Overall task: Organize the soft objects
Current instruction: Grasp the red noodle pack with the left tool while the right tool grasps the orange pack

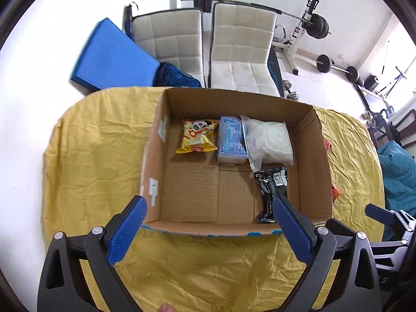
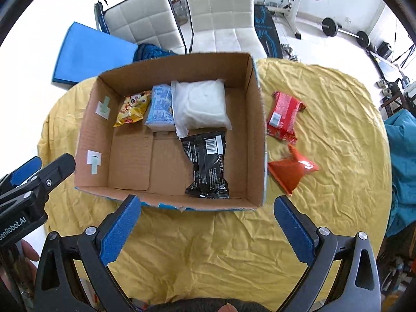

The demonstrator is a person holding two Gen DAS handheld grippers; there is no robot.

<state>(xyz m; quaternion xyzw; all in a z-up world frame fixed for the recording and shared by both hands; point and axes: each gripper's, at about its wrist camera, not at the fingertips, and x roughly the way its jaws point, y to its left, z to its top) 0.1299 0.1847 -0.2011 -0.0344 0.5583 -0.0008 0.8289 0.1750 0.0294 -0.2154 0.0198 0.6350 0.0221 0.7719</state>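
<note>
An open cardboard box (image 1: 312,161) (image 2: 256,119) stands on a yellow cloth. Inside lie a yellow snack bag (image 1: 198,135) (image 2: 132,109), a light blue packet (image 1: 231,139) (image 2: 160,109), a white soft pack (image 1: 269,139) (image 2: 200,104) and a black packet (image 1: 269,184) (image 2: 208,163). A red packet (image 2: 283,115) and an orange-red packet (image 2: 292,169) lie on the cloth right of the box. My left gripper (image 1: 209,210) is open and empty above the box's near edge. My right gripper (image 2: 208,209) is open and empty, just before the box's near wall.
The yellow cloth (image 2: 338,135) covers a round table. Two white chairs (image 1: 205,44) stand behind it, with a blue pad (image 1: 111,57) at the far left and weights (image 1: 318,26) beyond. A teal cloth (image 2: 403,161) is at the right.
</note>
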